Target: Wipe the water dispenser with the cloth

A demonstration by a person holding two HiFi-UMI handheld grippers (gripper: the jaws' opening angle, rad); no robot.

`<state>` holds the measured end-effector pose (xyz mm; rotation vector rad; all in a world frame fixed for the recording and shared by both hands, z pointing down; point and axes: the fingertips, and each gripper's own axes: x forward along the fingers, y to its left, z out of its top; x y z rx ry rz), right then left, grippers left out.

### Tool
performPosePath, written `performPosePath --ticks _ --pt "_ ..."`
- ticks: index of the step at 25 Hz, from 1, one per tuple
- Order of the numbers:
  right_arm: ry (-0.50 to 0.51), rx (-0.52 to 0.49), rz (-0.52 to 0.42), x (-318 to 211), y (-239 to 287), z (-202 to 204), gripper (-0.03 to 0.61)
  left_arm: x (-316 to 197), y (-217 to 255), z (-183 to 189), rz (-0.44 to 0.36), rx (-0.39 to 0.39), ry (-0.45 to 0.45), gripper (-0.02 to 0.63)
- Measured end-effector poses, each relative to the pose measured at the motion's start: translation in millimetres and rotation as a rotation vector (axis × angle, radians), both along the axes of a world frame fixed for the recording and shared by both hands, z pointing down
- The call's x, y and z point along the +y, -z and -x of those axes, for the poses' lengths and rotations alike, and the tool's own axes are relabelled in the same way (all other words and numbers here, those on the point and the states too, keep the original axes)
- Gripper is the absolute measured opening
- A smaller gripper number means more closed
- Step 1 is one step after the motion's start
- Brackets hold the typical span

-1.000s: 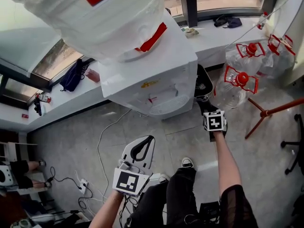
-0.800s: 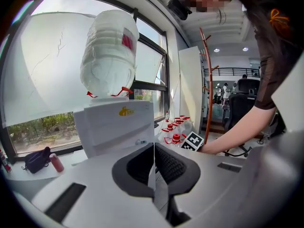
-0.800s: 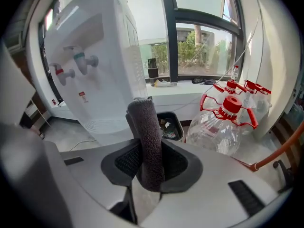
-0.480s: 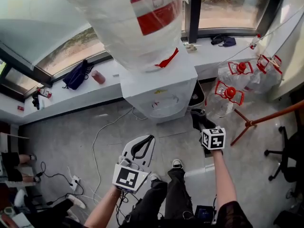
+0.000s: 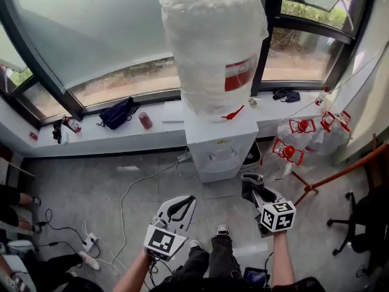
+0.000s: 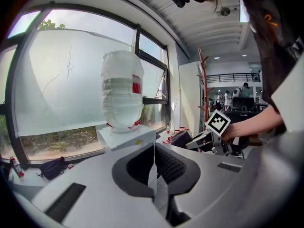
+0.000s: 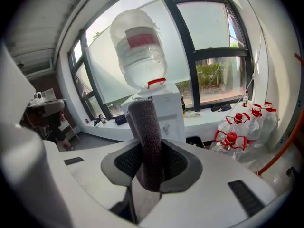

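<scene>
The white water dispenser stands by the window ledge with a plastic-wrapped bottle upside down on top. It also shows in the left gripper view as the dispenser and in the right gripper view as the dispenser. My right gripper is shut on a folded dark grey cloth, held well short of the dispenser's front. The cloth sticks out past the jaws. My left gripper is shut with nothing in it, low and left of the dispenser.
Spare water jugs with red caps stand to the dispenser's right. An orange stand leg and an office chair lie further right. A black bag and a red bottle sit on the ledge. Cables run across the floor.
The head view has pulled back and tilted up, so the dispenser looks smaller and farther. Both grippers stay low in front; the right one still holds the cloth.
</scene>
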<state>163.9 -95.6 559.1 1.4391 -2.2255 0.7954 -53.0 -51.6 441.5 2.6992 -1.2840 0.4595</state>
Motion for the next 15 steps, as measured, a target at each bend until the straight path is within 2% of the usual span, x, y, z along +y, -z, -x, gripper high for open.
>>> performPosePath --ticks 5,10,15 --pt "0.039 0.002 -0.069 34 60 30 0.112 35 23 25 -0.013 0.025 0.037 0.021" --pt "0.077 0.033 -0.112 74 100 54 0.112 67 48 44 -0.030 0.083 0.064 0.020" --pt "0.098 0.020 -0.150 104 128 83 0.114 94 62 59 -0.058 0.071 0.042 0.020"
